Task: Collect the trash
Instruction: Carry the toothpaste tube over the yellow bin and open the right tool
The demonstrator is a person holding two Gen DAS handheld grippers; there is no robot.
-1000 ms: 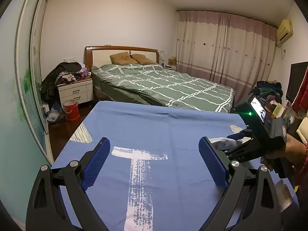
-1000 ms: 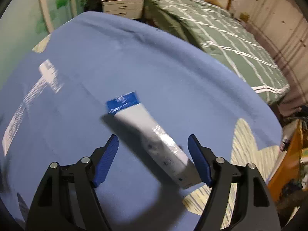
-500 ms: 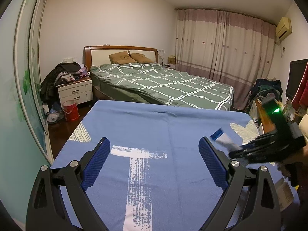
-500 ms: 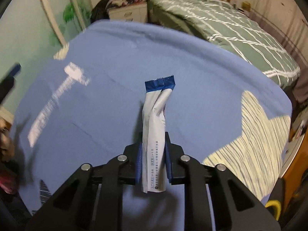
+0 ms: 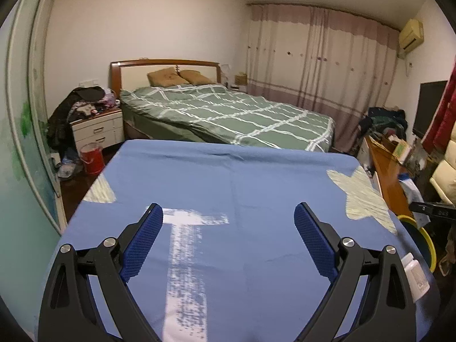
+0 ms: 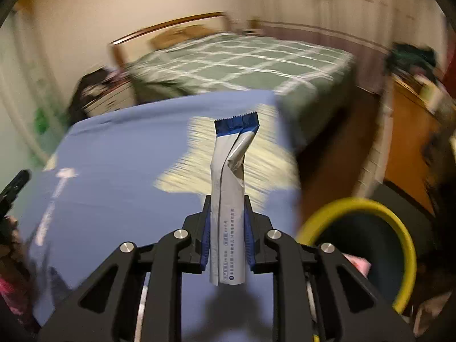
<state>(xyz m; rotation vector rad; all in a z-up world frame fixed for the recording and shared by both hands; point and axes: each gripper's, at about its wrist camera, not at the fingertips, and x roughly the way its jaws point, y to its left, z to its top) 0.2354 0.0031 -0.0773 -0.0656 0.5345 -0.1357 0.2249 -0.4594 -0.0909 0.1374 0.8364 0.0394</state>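
A: Where is the silver sachet (image 6: 229,199) being kept?

B: It is being clamped upright between the blue pads (image 6: 205,236) of the right gripper (image 6: 227,235), its blue serrated end sticking up beyond the fingertips, above the blue tablecloth (image 6: 119,171).

A: And the yellow-rimmed bin (image 6: 399,228)?

B: It is being seen just to the right of that gripper, beside the table.

A: The left gripper (image 5: 228,245)?

B: It is being held wide apart, nothing between its jaws, over the tablecloth (image 5: 256,193).

Illumination is dim, warm and indoor; fisheye distortion bows and darkens all edges. Left wrist view is sharp; right wrist view shows heavy motion blur behind a crisp sachet (image 6: 229,199), with a shadow beneath it.
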